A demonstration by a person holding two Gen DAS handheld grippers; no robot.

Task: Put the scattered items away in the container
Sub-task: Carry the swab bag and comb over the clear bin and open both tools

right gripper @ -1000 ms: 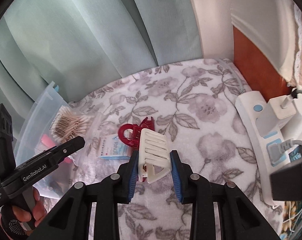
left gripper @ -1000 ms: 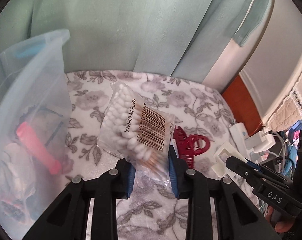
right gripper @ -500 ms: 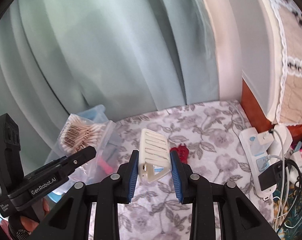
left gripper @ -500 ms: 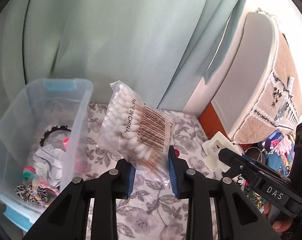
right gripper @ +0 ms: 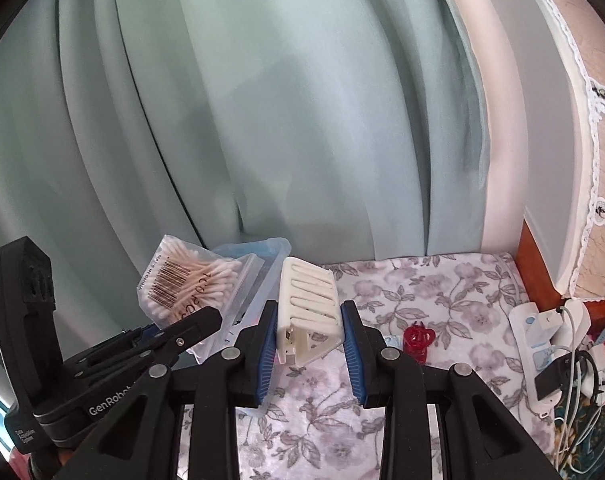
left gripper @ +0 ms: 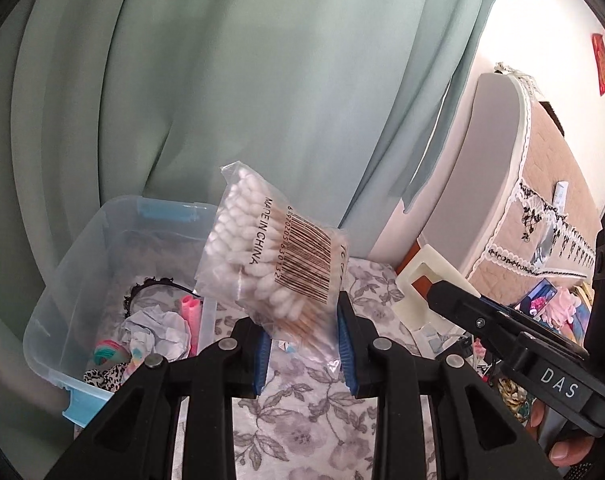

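Above the floral tablecloth (left gripper: 302, 432), the left gripper (left gripper: 302, 344) is pinching a clear bag of cotton swabs (left gripper: 270, 256) by its lower end, the bag standing up and tilted between the blue pads (left gripper: 261, 354), lifted off the cloth just beside the clear plastic container (left gripper: 70, 280). Down inside that bin lie a pink item (left gripper: 191, 318), crumpled paper (left gripper: 154, 330), a black headband (left gripper: 154, 286) and some colourful hair ties (left gripper: 106, 354). Over on the other side, the right gripper (right gripper: 308, 340) is clamped on a white hair claw (right gripper: 308, 312), held up in the air between its fingers (right gripper: 352, 354), toothed side facing up. From the right wrist view the swab bag hangs over the container's near rim, left of the white claw. A red hair claw (right gripper: 418, 338) sits on the cloth, just right of the right gripper's fingers. A white power strip (right gripper: 538, 344) with plugs lies at the far right edge, against green curtains (right gripper: 262, 120) behind everything.
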